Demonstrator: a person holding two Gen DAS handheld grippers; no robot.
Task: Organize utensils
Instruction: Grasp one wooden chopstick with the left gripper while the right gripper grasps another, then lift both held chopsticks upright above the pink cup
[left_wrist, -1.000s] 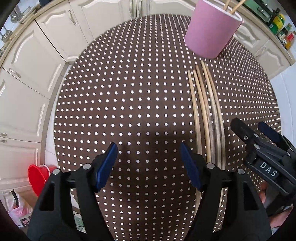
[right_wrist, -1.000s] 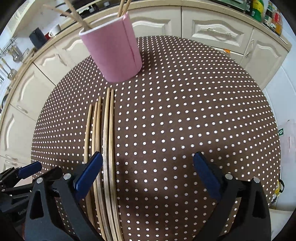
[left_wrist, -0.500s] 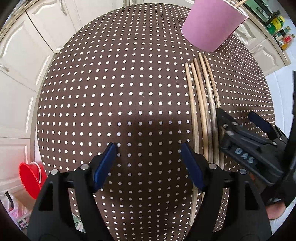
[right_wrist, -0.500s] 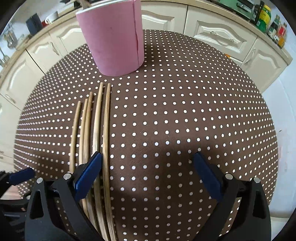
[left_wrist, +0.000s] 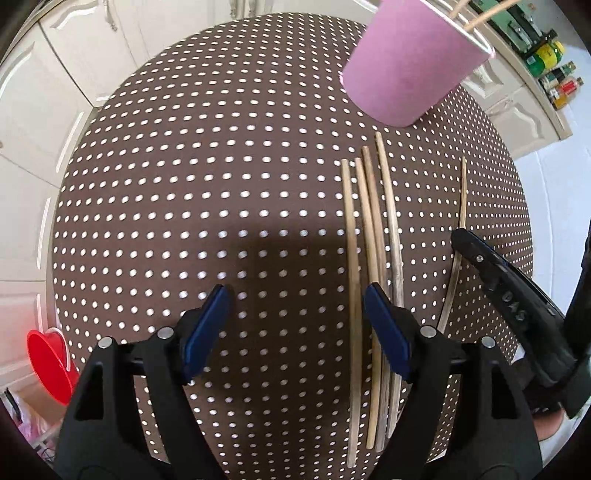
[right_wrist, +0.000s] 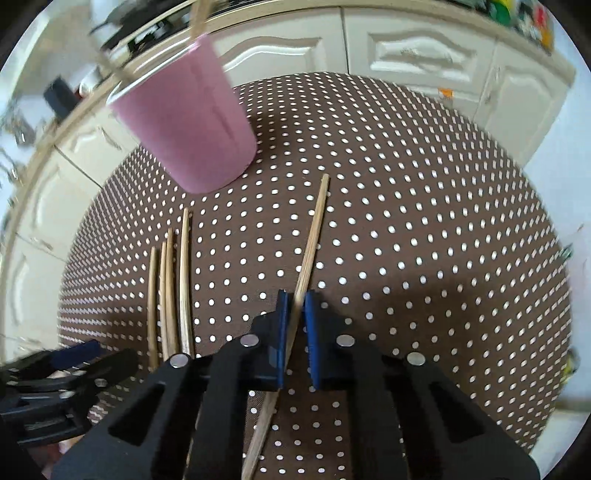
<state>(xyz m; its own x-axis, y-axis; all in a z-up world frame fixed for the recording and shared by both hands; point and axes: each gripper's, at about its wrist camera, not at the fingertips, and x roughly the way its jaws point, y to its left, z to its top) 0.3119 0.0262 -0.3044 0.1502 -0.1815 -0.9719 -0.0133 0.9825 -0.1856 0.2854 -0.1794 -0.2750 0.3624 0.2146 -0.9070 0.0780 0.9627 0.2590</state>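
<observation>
Kitchen, cream cabinets; round table (left_wrist: 184, 184) under dotted brown cloth. Pink cup (right_wrist: 188, 125) at far side, sticks already in it. Four chopsticks (left_wrist: 369, 229) loose by the cup. Right gripper (right_wrist: 294, 295): clamped on one chopstick (right_wrist: 314, 229), pinched low. Left gripper (left_wrist: 295, 325): apart, empty. Risk: thin stick pivots or slips in transit; tip misses rim.

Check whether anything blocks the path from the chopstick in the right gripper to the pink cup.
Nothing visible does. The right gripper grips one chopstick; only bare dotted tablecloth lies before the pink cup.
</observation>
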